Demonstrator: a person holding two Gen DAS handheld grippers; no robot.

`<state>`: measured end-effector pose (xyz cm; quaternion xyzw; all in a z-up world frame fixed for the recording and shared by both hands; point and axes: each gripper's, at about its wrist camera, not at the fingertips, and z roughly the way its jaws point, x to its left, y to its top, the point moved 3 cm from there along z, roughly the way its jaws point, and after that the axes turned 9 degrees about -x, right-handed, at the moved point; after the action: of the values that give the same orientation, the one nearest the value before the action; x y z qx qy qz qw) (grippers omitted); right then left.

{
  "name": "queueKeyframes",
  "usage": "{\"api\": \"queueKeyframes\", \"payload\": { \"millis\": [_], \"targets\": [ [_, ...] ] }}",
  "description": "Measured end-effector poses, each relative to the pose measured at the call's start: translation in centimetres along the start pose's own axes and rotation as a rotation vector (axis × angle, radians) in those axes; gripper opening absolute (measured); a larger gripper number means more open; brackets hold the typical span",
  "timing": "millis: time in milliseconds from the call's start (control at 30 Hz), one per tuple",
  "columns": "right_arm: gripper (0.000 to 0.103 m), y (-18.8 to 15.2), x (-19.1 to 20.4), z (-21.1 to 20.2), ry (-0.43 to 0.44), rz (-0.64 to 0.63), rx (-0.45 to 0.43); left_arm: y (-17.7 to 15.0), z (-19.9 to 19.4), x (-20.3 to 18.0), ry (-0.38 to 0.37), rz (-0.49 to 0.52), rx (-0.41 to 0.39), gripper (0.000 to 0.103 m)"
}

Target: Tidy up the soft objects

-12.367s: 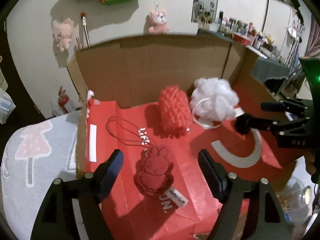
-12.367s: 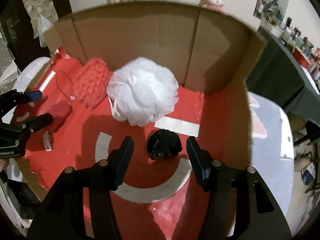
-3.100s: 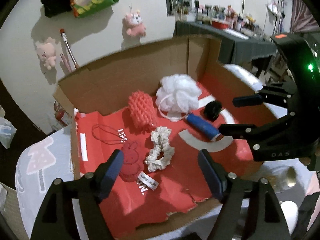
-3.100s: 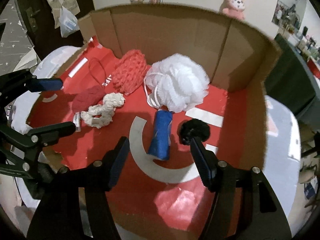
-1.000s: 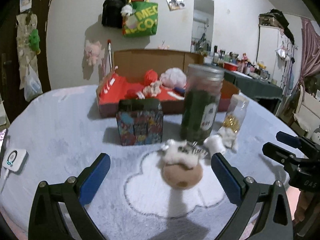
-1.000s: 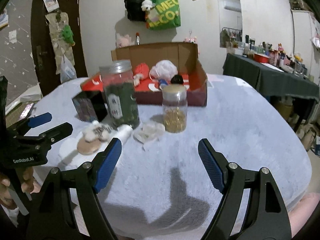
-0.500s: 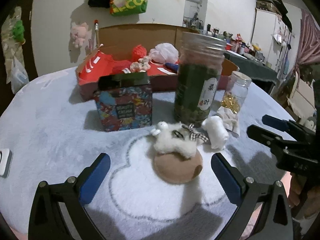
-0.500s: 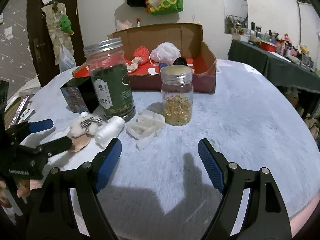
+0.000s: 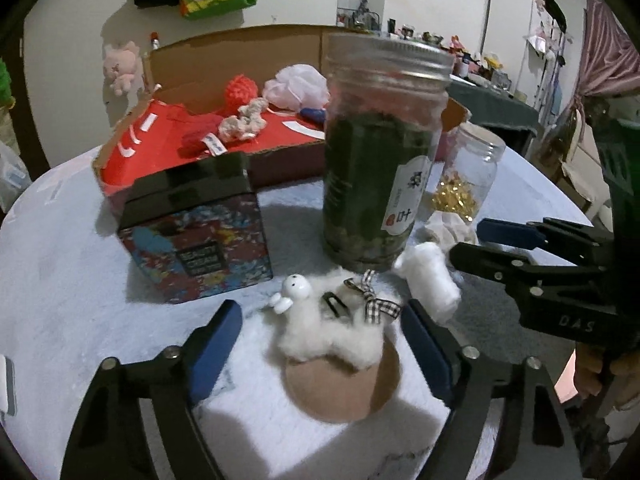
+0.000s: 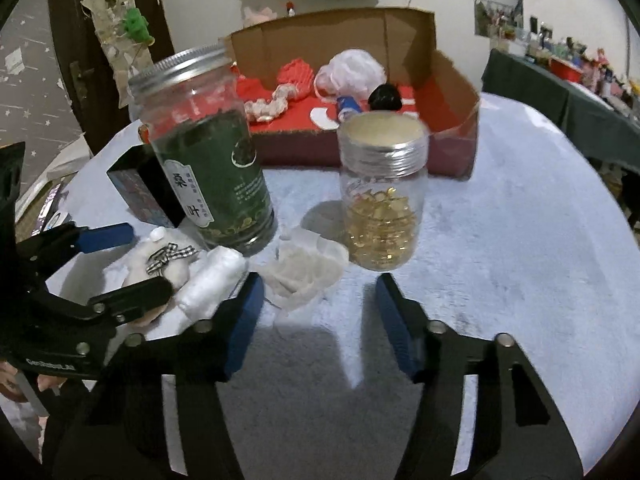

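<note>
Soft objects are split between two places: several already lie in the box [image 9: 208, 88] at the far side of the tabletop [image 10: 500, 216], and three remain loose in front of the tall jar [image 9: 380, 152], which serves here as the landmark.

Behind the jar, the box holds a white pouf [image 9: 298, 84], a red knit piece [image 9: 240, 90] and a cream scrunchie [image 9: 244, 118], judged to be sorted already. Left of the jar stands a printed tin [image 9: 192, 236]; to its right, a small jar [image 10: 380, 196] of golden beads. Neither is soft, so both likely stay put.

Just in front of the jar lies a plush [image 9: 332, 328] with a checked bow on a tan round base. The left claw [image 9: 320, 344] straddles it, jaws closing, pads either side but not yet pressing: seemingly placed for a sideways pinch of the fluffy body.

To the plush's right, touching the jar's foot, lies a white roll [image 10: 212, 280]. Beside that, between the two jars, sits a crumpled white cloth [image 10: 308, 268]. The right claw [image 10: 318, 316] points at this cloth, jaws closing with nothing between them yet; the cloth lies just ahead of the tips, probably its target.
</note>
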<state>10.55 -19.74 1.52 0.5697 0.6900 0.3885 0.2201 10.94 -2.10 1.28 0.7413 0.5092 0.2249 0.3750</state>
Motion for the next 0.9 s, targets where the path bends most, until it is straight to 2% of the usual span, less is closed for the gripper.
{"api": "queueKeyframes", "payload": {
  "millis": [67, 100, 267, 400, 700, 900],
  "targets": [
    [0.049, 0.0, 0.2, 0.2, 0.001, -0.011, 0.0, 0.0, 0.2, -0.1, -0.025, 0.0, 0.008, 0.066],
    [0.041, 0.0, 0.4, 0.2, 0.005, -0.015, -0.003, -0.1, 0.3, -0.1, -0.04, -0.001, 0.014, 0.065],
    [0.021, -0.2, 1.0, 0.2, 0.049, -0.028, -0.009, -0.3, 0.1, -0.1, -0.053, 0.009, -0.001, 0.059],
    [0.012, -0.3, 1.0, -0.5, 0.058, -0.028, -0.032, -0.2, -0.6, 0.1, -0.059, -0.013, -0.009, 0.056],
    [0.011, -0.4, 0.6, -2.1, 0.056, -0.012, -0.06, 0.1, -1.5, 1.2, -0.071, -0.059, -0.024, 0.05],
    [0.011, -0.3, 0.6, -2.3, 0.064, -0.009, -0.057, -0.1, -1.4, 1.2, -0.054, -0.039, -0.018, 0.052]
  ]
}}
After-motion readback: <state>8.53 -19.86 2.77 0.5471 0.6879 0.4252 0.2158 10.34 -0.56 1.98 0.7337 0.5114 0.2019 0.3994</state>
